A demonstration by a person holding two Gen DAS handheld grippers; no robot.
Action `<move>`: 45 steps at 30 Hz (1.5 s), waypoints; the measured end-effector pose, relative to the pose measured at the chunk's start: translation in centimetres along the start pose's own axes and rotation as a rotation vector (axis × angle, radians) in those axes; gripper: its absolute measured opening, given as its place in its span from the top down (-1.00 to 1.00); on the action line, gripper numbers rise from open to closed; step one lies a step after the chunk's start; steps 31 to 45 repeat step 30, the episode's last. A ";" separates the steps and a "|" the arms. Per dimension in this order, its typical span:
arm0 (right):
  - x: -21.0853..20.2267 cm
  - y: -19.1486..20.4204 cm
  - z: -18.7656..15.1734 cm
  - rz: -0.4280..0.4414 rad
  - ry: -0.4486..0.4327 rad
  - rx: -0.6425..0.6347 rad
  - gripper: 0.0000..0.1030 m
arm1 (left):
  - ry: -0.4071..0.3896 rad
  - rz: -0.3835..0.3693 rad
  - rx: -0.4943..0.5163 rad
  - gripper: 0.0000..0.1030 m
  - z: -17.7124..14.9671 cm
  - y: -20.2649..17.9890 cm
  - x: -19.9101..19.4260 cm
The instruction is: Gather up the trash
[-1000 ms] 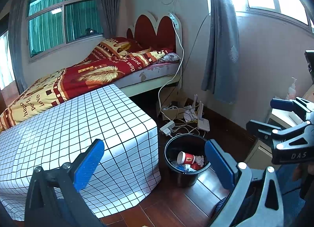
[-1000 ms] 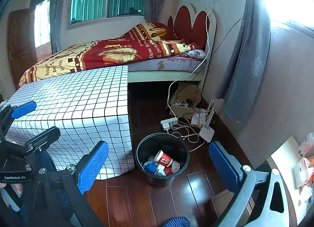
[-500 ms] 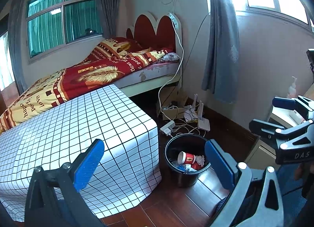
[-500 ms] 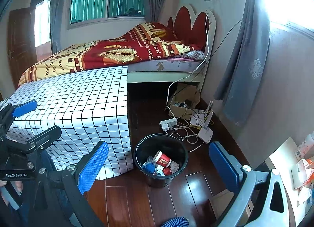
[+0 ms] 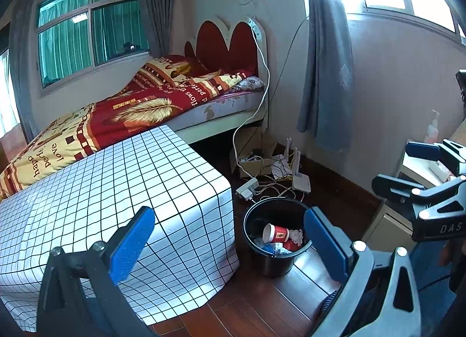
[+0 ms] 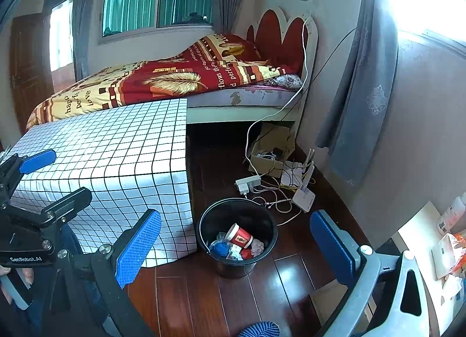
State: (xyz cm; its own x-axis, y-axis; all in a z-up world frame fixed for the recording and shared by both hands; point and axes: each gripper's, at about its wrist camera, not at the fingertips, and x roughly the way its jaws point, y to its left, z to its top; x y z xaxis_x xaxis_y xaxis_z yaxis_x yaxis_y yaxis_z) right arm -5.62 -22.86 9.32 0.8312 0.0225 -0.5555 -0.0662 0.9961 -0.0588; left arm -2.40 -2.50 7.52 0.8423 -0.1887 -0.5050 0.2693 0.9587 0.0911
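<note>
A black bin (image 5: 256, 258) (image 6: 209, 220) stands on the wooden floor beside the checked table. It holds a red paper cup (image 5: 276, 233) (image 6: 239, 237) and other crumpled trash. My left gripper (image 5: 230, 238) is open and empty, held above the floor with the bin between its blue pads. My right gripper (image 6: 236, 243) is open and empty too, above the bin. Each gripper shows at the edge of the other's view: the right one (image 5: 407, 168), the left one (image 6: 55, 173).
A table with a white checked cloth (image 5: 102, 191) (image 6: 116, 156) stands left of the bin. Behind it is a bed (image 5: 131, 109). A power strip, cables and a router (image 6: 303, 197) lie on the floor past the bin. A cabinet with items (image 6: 437, 243) is at right.
Both grippers stay open and nearly still. The right wrist view has shifted slightly, so the bin sits a little lower and closer.
</note>
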 end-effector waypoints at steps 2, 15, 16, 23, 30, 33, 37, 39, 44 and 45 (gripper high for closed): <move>0.0 -0.1 0.0 -0.001 -0.002 0.000 -1.00 | 0.000 -0.001 0.000 -0.99 0.0 0.0 0.0; 0.1 0.1 0.0 0.004 0.002 -0.007 -1.00 | 0.008 -0.011 0.002 -0.99 -0.1 -0.1 0.0; 0.1 0.1 -0.1 0.004 0.002 -0.007 -1.00 | 0.010 -0.014 0.001 -0.99 -0.1 -0.1 0.1; 0.3 0.0 -0.3 -0.002 0.009 -0.005 -1.00 | 0.001 -0.014 -0.017 -0.99 -0.2 0.2 0.0; 0.5 0.2 -0.4 0.000 0.015 -0.008 -1.00 | -0.016 -0.039 -0.033 -0.99 0.2 0.5 0.3; 0.5 0.2 -0.4 0.000 0.015 -0.008 -1.00 | -0.016 -0.039 -0.033 -0.99 0.2 0.5 0.3; 0.5 0.2 -0.4 0.000 0.015 -0.008 -1.00 | -0.016 -0.039 -0.033 -0.99 0.2 0.5 0.3; 0.5 0.2 -0.4 0.000 0.015 -0.008 -1.00 | -0.016 -0.039 -0.033 -0.99 0.2 0.5 0.3; 0.5 0.2 -0.4 0.000 0.015 -0.008 -1.00 | -0.016 -0.039 -0.033 -0.99 0.2 0.5 0.3; 0.5 0.2 -0.4 0.000 0.015 -0.008 -1.00 | -0.016 -0.039 -0.033 -0.99 0.2 0.5 0.3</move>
